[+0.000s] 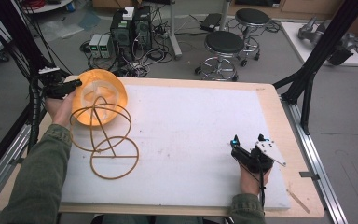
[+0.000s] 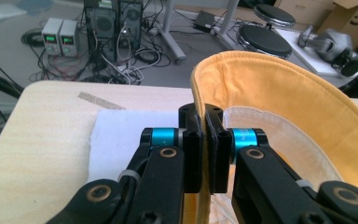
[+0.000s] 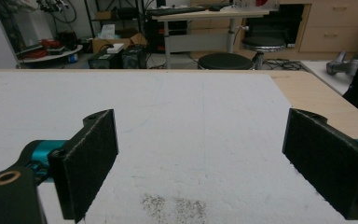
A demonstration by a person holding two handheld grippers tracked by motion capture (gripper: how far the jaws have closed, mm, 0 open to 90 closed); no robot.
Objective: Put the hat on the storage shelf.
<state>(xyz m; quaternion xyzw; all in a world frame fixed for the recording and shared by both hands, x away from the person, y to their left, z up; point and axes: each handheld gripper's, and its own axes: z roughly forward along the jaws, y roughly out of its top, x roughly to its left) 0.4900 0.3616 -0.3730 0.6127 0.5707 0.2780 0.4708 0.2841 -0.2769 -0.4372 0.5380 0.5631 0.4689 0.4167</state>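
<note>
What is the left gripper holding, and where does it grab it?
The left gripper pinches the orange fabric shade by its rim edge. The right gripper holds nothing.

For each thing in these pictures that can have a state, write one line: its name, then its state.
Orange fabric shade: tipped on its side, rim pinched.
Wire frame: lying on the white mat.
Left gripper: shut on the shade's rim.
Right gripper: open, holding nothing.

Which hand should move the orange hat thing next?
Left. The left gripper is already shut on the rim of the orange fabric shade. The right gripper sits open, far across the white board.
</note>
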